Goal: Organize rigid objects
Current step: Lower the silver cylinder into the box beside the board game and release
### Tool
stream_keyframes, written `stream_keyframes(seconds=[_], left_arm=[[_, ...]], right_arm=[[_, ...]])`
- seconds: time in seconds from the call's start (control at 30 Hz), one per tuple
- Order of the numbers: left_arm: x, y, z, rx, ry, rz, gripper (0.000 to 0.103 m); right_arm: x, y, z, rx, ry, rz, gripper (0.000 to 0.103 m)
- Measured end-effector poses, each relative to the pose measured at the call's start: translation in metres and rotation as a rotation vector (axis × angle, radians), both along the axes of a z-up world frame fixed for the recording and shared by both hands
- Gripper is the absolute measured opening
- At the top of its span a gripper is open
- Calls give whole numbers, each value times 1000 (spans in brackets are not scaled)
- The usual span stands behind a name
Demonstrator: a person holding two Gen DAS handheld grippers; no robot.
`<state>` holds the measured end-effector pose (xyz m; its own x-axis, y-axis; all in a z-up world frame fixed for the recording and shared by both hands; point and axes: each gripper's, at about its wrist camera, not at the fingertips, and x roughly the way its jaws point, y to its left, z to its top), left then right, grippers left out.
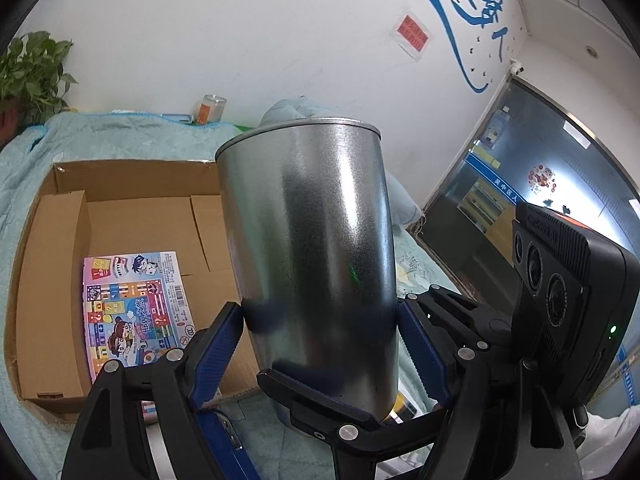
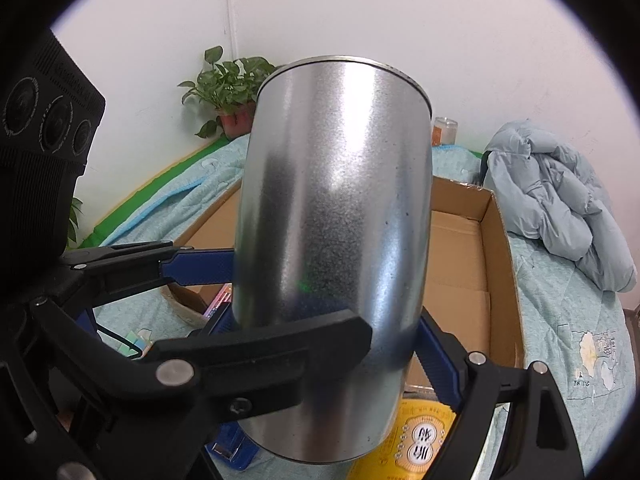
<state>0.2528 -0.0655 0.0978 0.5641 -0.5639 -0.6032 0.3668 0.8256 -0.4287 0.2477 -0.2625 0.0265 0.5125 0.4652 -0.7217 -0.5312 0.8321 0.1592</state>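
A tall silver metal can (image 1: 316, 248) fills the middle of both views (image 2: 336, 240), held upright above the bed. My left gripper (image 1: 320, 320) is shut on its lower part, blue pads on both sides. My right gripper (image 2: 320, 332) is also shut on the can from the other side; its black finger (image 1: 316, 400) crosses below in the left wrist view. An open cardboard box (image 1: 132, 220) lies behind the can, also in the right wrist view (image 2: 492, 240), with a colourful game box (image 1: 132, 312) inside.
A teal quilt (image 1: 120, 136) covers the bed. A glass jar (image 1: 210, 110) stands at the wall. A light blue jacket (image 2: 560, 204) lies right of the box. A potted plant (image 2: 232, 92) stands in the corner. A yellow tin (image 2: 416, 440) lies under the can.
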Motion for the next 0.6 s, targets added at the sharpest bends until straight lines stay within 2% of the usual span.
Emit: stream_keyframes(seconds=[0.23,0.37,0.6], left_arm=[[53,0,-33,48,122,18,77],[82,0,-62,79,213,25,77],[108,3,-104,49,345,36,77]], right_arm=[[40,5,-28,16,157,26,86],[62,7,-54,37,314,36,86],[69,16,-88,4,467,37,86]])
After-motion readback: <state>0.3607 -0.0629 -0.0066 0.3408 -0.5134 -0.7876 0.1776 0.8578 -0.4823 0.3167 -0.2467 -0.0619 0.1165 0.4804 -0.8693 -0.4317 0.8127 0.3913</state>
